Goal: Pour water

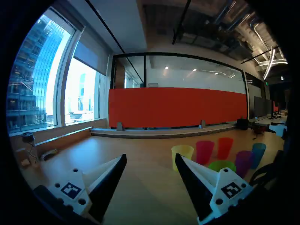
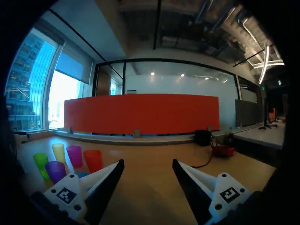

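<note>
Several coloured plastic cups stand in a cluster on the wooden table [image 1: 150,187]. In the left gripper view they sit right of centre: yellow cup [image 1: 182,155], pink cup [image 1: 204,151], red cup [image 1: 225,147], green cup [image 1: 222,165], purple cup [image 1: 244,162], blue cup [image 1: 258,153]. My left gripper [image 1: 150,155] is open, its right finger reaching just in front of the yellow cup. In the right gripper view the same cluster lies at the far left: green cup [image 2: 40,162], yellow cup [image 2: 59,152], pink cup [image 2: 74,155], red cup [image 2: 93,160], purple cup [image 2: 56,170]. My right gripper [image 2: 147,161] is open and holds nothing.
A long red partition [image 1: 176,107] closes the back of the table, with tall windows [image 1: 37,90] on the left. A black box [image 2: 203,137] and a red device [image 2: 223,150] with a cable lie at the back right. A small stand [image 1: 28,138] sits by the window ledge.
</note>
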Available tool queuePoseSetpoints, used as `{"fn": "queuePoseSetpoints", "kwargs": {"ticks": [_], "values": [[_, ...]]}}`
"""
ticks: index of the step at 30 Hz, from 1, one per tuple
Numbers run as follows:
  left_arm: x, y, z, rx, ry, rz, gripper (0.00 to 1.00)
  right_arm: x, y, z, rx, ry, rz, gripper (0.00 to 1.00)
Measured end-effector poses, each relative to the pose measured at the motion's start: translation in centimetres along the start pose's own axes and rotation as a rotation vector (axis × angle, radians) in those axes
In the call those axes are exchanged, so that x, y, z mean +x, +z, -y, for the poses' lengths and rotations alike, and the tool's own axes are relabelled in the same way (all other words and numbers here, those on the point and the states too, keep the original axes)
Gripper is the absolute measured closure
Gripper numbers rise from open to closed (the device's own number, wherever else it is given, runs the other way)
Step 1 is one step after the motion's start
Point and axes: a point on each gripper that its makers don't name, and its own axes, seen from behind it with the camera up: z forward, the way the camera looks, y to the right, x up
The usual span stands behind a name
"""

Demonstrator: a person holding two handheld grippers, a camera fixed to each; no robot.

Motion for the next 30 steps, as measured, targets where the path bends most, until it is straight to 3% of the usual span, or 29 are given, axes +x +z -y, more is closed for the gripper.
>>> {"fn": "queuePoseSetpoints", "kwargs": {"ticks": [30], "values": [[-0.04, -0.05, 0.14, 0.000, 0.000, 0.000, 0.04, -0.20, -0.12, -0.04, 0.005, -0.004, 0.008, 0.00]]}}
